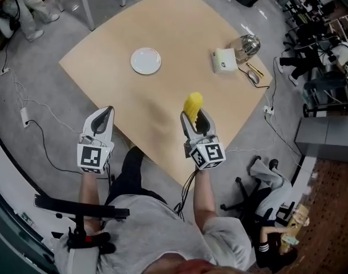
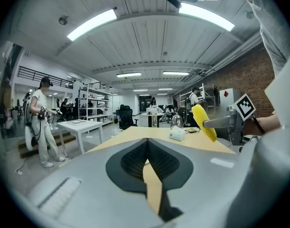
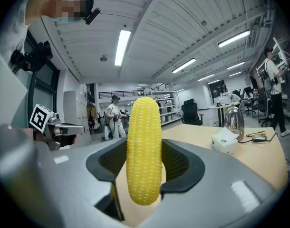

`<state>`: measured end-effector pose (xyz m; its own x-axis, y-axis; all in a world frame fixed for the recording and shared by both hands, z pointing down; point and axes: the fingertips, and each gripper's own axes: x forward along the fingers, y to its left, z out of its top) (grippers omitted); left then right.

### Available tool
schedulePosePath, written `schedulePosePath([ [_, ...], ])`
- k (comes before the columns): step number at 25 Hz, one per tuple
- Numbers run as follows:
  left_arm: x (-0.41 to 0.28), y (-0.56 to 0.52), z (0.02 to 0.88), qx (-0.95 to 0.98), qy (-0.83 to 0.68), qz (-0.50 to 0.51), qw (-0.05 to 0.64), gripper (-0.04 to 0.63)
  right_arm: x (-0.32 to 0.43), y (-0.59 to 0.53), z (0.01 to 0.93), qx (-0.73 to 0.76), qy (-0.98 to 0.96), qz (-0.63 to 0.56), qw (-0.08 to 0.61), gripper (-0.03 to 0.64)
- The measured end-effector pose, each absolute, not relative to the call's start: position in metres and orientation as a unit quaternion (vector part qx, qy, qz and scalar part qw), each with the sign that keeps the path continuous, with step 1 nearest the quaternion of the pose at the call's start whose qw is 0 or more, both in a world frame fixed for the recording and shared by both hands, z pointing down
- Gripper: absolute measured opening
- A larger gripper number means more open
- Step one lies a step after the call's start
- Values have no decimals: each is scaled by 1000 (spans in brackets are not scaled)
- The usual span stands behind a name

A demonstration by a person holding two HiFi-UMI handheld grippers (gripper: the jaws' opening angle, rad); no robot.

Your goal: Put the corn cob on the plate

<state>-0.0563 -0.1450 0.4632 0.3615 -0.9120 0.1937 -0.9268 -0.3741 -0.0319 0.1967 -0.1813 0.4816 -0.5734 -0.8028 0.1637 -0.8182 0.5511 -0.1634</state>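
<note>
Tan table with white plate; right gripper clamped on corn cob, left gripper closed, empty.

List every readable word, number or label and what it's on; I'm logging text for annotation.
No readable text anywhere.
Cubes on the left gripper and right gripper: square coded patterns, no letters or digits.
White box: small dark mark, too small to read.

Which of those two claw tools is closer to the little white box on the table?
Right. The right gripper, holding the corn cob, is over the table on the person's side of the white box. The left gripper is by the table's edge, much farther left.
</note>
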Motion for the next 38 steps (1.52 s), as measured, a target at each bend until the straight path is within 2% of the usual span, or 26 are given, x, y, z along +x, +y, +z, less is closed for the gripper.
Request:
schedulePosePath([
  [27, -105, -246, 575, 794, -588, 111, 107, 20, 111, -342, 588, 390, -899, 162, 116, 230],
  [38, -94, -251, 575, 795, -586, 118, 107, 20, 102, -368, 592, 383, -894, 178, 150, 230],
])
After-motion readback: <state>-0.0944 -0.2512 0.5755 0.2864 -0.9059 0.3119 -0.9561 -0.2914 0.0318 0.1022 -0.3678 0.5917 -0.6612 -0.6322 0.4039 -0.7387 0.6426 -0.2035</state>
